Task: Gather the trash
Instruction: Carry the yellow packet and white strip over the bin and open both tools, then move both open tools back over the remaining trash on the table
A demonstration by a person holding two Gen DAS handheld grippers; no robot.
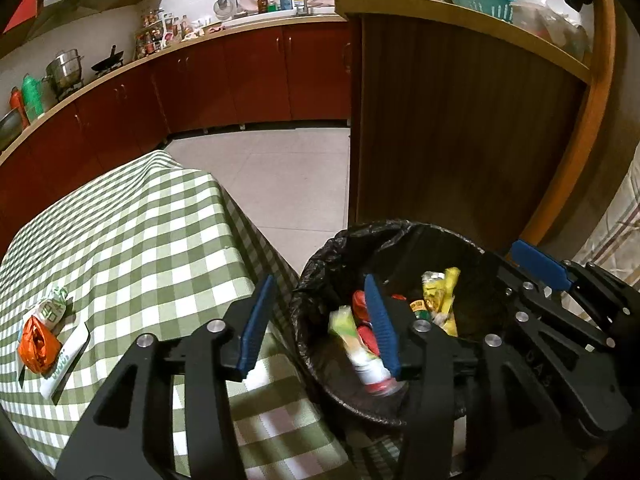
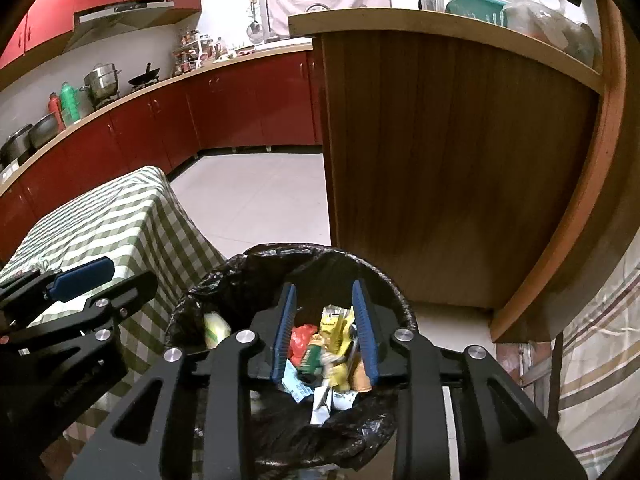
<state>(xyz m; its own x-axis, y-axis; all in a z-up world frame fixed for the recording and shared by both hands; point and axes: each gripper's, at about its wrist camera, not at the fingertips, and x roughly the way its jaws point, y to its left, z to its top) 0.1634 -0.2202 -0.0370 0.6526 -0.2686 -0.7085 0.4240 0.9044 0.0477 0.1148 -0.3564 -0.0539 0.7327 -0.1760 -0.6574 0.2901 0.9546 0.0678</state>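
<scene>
Both grippers hang spread and empty, the right gripper (image 2: 325,330) directly over the bin (image 2: 224,276), likely so trash drops inside, the left gripper (image 1: 318,326) straddling its rim, while only the left wrist view shows wrappers (image 1: 40,340) remaining on the counter (image 1: 152,240) far left.

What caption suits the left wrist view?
Open left gripper above the lined trash bin; orange wrapper remains on the checkered tablecloth.
</scene>
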